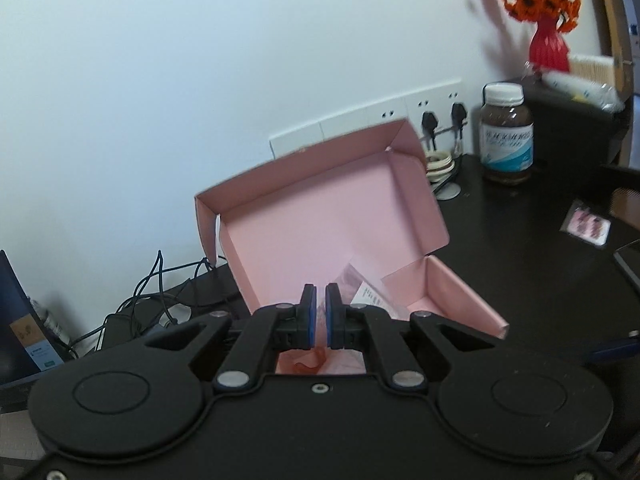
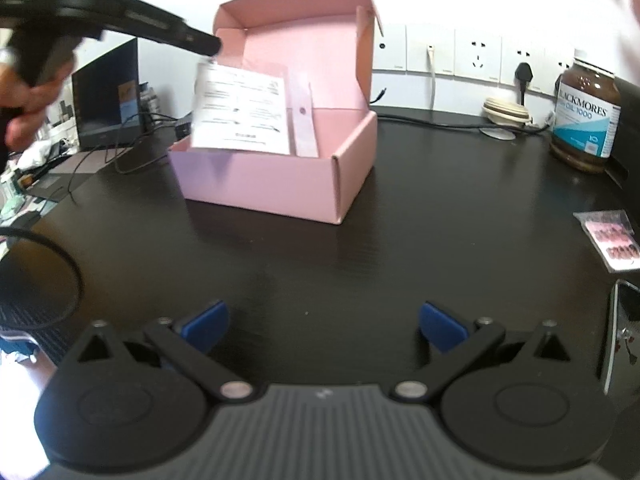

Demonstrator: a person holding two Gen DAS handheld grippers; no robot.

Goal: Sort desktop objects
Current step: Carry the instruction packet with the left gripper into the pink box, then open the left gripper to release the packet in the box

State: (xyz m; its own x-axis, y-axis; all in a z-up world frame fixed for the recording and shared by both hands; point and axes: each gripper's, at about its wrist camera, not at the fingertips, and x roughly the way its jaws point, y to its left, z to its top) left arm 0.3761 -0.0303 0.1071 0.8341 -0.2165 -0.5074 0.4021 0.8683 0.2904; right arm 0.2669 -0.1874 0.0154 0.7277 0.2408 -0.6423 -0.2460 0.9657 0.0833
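An open pink cardboard box (image 2: 280, 180) stands on the dark desk (image 2: 360, 264) with its lid tilted back against the wall. My left gripper (image 2: 212, 46), held by a hand at the upper left, is shut on the top edge of a clear packet with a white printed sheet (image 2: 244, 108). The packet hangs over the box's open top. In the left wrist view the jaws (image 1: 320, 292) are pressed together above the pink box (image 1: 320, 220), and part of the packet (image 1: 366, 290) shows just beyond them. My right gripper (image 2: 324, 320) is open and empty over the bare desk in front of the box.
A brown supplement bottle (image 2: 586, 116) stands at the back right by the wall sockets (image 2: 476, 54). A small clear packet of pink pieces (image 2: 610, 240) lies at the right edge. A laptop (image 2: 108, 92) and cables (image 1: 160, 288) are to the left. A red vase of orange flowers (image 1: 550, 46) is far right.
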